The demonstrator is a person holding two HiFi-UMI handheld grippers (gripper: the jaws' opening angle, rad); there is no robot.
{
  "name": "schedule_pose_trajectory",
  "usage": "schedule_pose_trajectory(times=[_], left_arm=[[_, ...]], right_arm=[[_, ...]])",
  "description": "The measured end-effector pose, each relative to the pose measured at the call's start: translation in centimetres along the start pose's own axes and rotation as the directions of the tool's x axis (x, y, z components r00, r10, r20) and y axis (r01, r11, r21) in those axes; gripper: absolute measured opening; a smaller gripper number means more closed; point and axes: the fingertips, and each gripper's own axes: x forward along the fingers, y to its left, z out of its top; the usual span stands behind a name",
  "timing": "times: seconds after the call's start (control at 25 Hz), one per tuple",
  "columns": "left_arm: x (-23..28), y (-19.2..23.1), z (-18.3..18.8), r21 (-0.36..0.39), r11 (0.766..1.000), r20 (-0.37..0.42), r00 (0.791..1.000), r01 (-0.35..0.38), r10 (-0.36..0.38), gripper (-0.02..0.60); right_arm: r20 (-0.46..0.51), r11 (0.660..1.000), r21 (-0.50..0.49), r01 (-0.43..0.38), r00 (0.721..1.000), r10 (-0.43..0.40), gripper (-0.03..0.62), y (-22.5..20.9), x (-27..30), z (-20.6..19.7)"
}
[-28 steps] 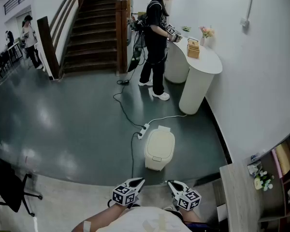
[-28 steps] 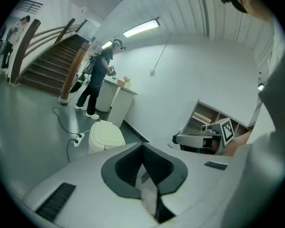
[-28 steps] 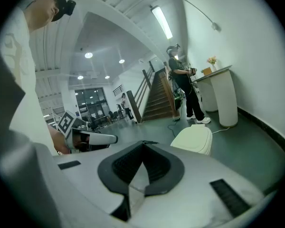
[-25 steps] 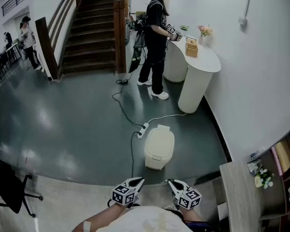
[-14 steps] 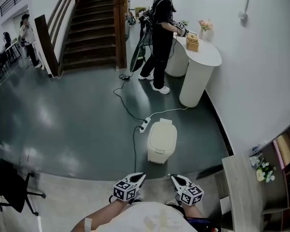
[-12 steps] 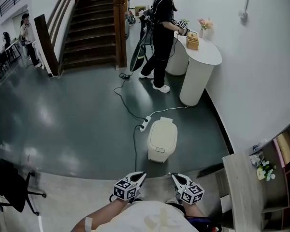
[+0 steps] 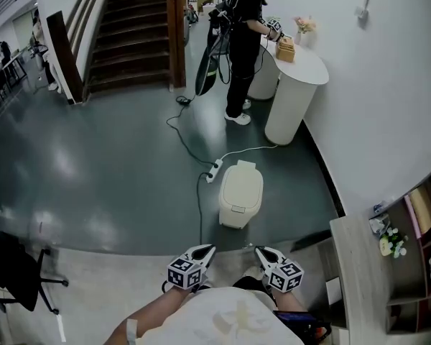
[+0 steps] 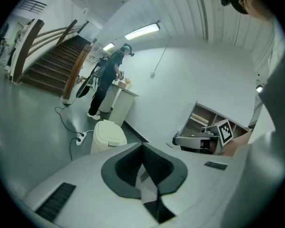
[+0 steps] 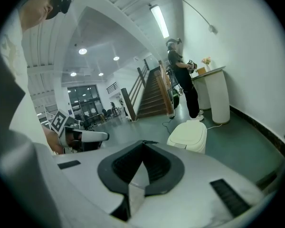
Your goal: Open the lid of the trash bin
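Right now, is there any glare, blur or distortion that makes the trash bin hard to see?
Head view: the trash bin is sharp; soft light patches on the glossy floor to its left. Left gripper view: strong fisheye bending, dark round border, bin small but clear. Right gripper view: same bending, bright ceiling light, bin clear.

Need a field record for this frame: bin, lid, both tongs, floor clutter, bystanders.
bin: cream trash bin on the dark floor, ahead of the person
lid: down, shut
left tongs: shut, empty, near the body, apart from the bin
right tongs: shut, empty, near the body, apart from the bin
floor: power strip with cable beside the bin
bystander: person at white counter
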Motion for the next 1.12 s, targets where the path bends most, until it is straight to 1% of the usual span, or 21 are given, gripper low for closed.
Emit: schedule_pose_trajectory(times=[0.2, 0.4, 0.64, 0.92, 1.12], left_arm=[[-0.6, 0.8, -0.3, -0.019, 0.999, 0.007, 1.000, -0.027, 0.027, 0.014], [0.1, 1.8, -0.1, -0.046, 0.998, 0.001, 0.999, -0.039, 0.039, 0.014], [1.8, 2.6, 0.0, -0.058, 0.997, -0.042, 0.998, -0.042, 0.039, 0.014], [5.2, 3.7, 2.2, -0.052, 0.998, -0.060, 0.997, -0.044, 0.040, 0.014], [7.5, 4.7, 3.7, -0.034, 0.998, -0.079, 0.996, -0.048, 0.045, 0.014]], right_arm=[[-0.011, 1.000, -0.014, -0.013, 1.000, 0.012, 0.006, -0.1, 1.0, 0.4], [-0.020, 1.000, -0.018, -0.019, 1.000, 0.019, 0.006, -0.5, 1.8, 0.7], [-0.015, 0.999, 0.031, -0.005, 1.000, 0.006, 0.006, -2.9, 2.9, 1.1], [-0.005, 0.998, 0.064, -0.004, 1.000, 0.005, 0.006, -6.3, 4.5, 2.3], [0.006, 0.996, 0.085, -0.007, 1.000, 0.007, 0.006, -8.8, 5.9, 3.6]])
